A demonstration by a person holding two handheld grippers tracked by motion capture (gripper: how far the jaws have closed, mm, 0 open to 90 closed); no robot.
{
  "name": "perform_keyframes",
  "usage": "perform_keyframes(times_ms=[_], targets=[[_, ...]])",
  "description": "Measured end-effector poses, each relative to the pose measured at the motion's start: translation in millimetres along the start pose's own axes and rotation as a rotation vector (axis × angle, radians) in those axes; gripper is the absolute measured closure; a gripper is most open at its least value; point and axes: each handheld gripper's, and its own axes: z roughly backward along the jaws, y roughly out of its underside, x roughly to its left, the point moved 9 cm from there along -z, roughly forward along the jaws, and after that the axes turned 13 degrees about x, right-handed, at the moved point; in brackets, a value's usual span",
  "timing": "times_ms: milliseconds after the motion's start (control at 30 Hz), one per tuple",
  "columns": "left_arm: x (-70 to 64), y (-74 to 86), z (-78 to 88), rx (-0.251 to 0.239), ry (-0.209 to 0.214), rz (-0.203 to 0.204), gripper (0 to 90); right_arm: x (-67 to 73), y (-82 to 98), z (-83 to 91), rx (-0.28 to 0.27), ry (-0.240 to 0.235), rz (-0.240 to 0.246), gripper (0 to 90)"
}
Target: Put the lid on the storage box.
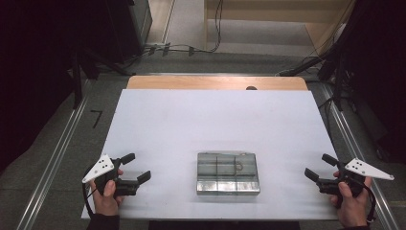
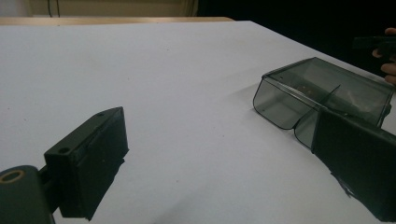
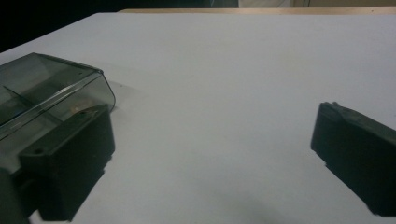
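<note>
Left gripper (image 1: 138, 167) sits near the front left corner of the white table (image 1: 215, 120), jaws spread wide, nothing between them, held by the left hand (image 1: 106, 194), whose forearm is cut off by the bottom edge. Right gripper (image 1: 318, 166) mirrors it near the front right corner, jaws also wide apart and empty, in the right hand (image 1: 352, 203), which is likewise cropped at the bottom edge. Between them, well apart from both, a clear plastic compartment box (image 1: 228, 173) rests flat on the table near its front edge, lid closed, divider walls visible through it. Something small and pale lies in an upper right compartment, too small and blurred to identify. In the left gripper view the box (image 2: 322, 95) is partly hidden behind the gripper's own right-hand jaw, and the other gripper's hand shows cut off at the right edge. In the right gripper view the box (image 3: 46, 88) is cropped by the left edge and partly covered by the near jaw; contents hard to make out through the smoky plastic. Table surroundings are dark, detail lost.
</note>
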Motion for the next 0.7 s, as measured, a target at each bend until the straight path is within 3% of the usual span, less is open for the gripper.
perform_keyframes(times_ms=[167,333,700], targets=[[1.0,2.0,0.2,-0.025,0.016,0.011,3.0,1.4,1.2,-2.5,0.002,0.011,0.023,0.0],[2.0,3.3,-0.7,-0.032,0.015,0.021,3.0,-1.5,1.8,-3.7,-0.025,0.007,-0.007,0.0],[0.0,5.1,-5.2,-0.010,0.012,0.010,3.0,1.7,4.4,-10.7,0.006,0.009,0.011,0.0]])
